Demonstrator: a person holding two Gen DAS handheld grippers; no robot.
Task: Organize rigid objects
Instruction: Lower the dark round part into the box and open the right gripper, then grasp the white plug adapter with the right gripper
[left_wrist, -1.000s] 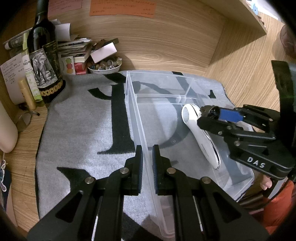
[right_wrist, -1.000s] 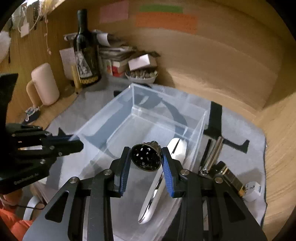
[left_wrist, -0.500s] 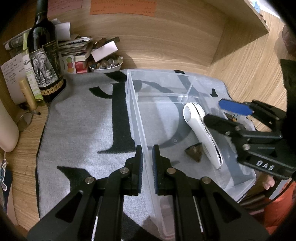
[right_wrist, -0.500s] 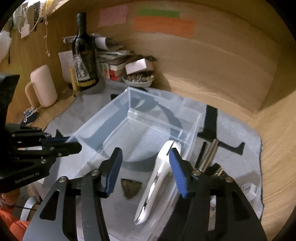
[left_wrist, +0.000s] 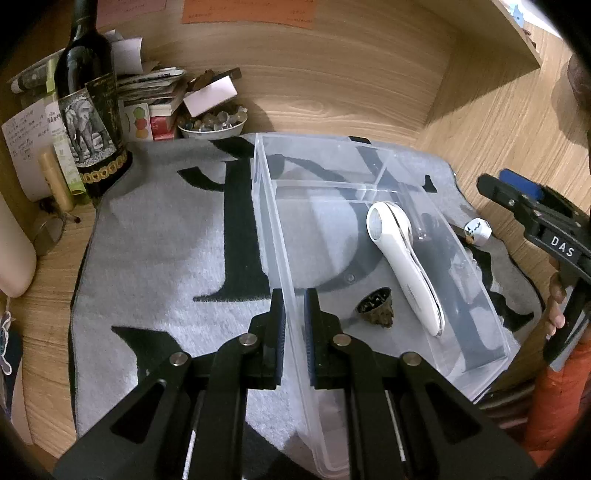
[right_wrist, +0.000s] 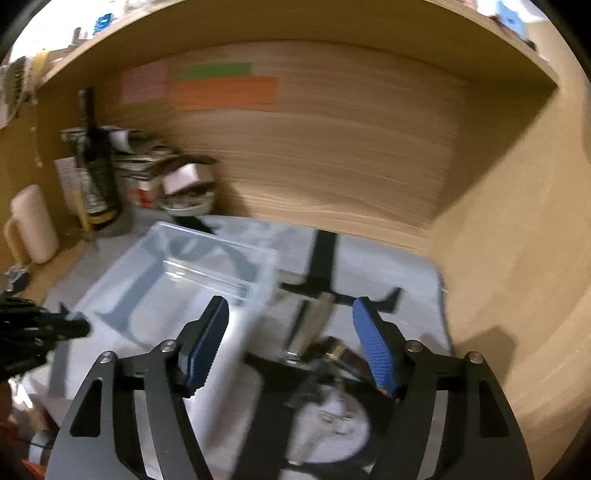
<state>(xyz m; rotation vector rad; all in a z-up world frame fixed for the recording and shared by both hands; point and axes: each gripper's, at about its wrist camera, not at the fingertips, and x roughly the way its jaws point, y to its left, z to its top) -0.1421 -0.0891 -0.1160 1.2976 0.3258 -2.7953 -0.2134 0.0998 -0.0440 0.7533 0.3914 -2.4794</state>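
Note:
A clear plastic bin stands on a grey mat. Inside it lie a white handheld device and a small dark cone-shaped metal piece. My left gripper is shut on the bin's near left wall. My right gripper is open and empty, lifted to the right of the bin over a metal bar and other small items on the mat; this view is blurred. It also shows at the right edge of the left wrist view.
A wine bottle, stacked books and papers and a bowl of small stones stand at the back left. A small white die-like box lies right of the bin. Wooden walls close the back and right.
My right gripper opened and dropped the dark cone piece into the bin, then pulled up and away to the right. My left gripper kept its hold on the bin wall.

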